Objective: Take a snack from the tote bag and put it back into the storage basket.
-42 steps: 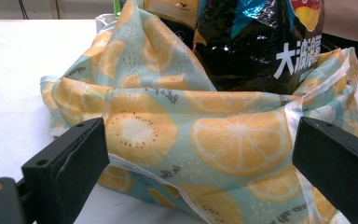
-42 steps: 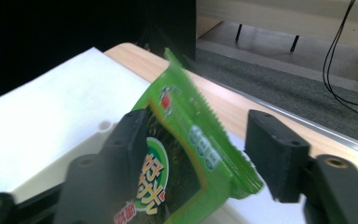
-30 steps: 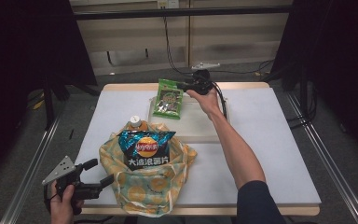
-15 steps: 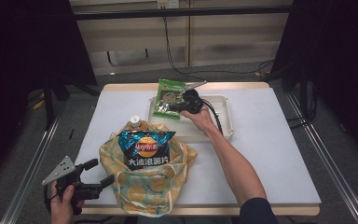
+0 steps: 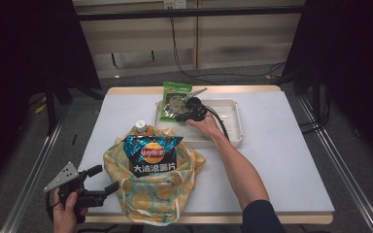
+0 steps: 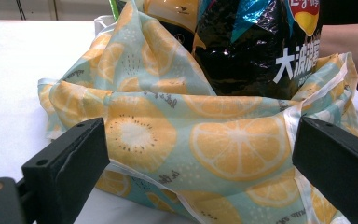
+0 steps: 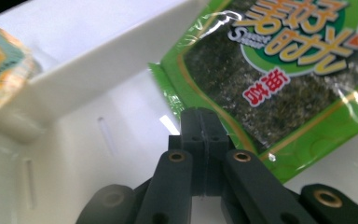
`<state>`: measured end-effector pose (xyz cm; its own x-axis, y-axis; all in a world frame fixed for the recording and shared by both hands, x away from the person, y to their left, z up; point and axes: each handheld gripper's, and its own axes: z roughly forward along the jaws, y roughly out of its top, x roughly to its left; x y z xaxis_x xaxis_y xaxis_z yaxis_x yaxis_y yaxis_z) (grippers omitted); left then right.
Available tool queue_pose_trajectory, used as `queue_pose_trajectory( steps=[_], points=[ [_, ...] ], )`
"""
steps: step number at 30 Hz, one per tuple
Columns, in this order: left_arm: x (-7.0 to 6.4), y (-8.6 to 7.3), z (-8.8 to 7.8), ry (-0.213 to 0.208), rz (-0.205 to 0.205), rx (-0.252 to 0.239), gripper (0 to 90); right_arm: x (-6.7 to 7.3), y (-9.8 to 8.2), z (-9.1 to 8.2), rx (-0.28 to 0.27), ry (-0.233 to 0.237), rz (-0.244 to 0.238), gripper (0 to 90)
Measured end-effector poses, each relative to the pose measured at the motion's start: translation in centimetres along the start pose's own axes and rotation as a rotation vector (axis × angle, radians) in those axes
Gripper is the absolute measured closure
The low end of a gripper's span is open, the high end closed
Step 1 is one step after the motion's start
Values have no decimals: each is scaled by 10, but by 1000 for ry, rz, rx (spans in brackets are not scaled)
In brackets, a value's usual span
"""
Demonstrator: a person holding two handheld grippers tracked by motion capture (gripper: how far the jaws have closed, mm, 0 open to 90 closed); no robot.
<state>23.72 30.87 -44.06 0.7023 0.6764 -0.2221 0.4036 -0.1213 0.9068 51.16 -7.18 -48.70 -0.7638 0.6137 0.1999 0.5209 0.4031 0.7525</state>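
The right gripper has its black jaws pressed flat together on the lower edge of the glossy green seaweed snack packet, whose dark speckled window and red and yellow lettering run off the top and right of the right gripper view, so the full label cannot be read. In the high view that gripper hides the packet's lower corner, and the packet leans over the far-left rim of the shallow white plastic tray just beyond the jaws. The left gripper stands released, jaws wide apart (nothing pinched), facing the orange-slice-print cloth bag close ahead. Inside the bag, a dark blue crisp packet stands upright, top cut off, with an orange-labelled bottle behind it, mostly hidden.
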Motion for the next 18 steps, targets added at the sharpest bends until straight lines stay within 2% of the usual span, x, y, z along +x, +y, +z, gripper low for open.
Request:
queue_pose_trajectory(
  steps=[4, 15, 17, 18],
  points=[
    [0, 0, 0, 15, 1, 5, 33, -4, 1, 5, -16, -20, -5, 900],
    [0, 0, 0, 10, 0, 4, 33, -6, 6, 16, -26, -70, 20, 900],
    [0, 0, 0, -2, 2, 0, 33, -6, 8, 17, -34, -76, 22, 900],
    [0, 0, 0, 6, 4, 1, 33, -6, 8, 18, -33, -83, 21, 900]
  ],
)
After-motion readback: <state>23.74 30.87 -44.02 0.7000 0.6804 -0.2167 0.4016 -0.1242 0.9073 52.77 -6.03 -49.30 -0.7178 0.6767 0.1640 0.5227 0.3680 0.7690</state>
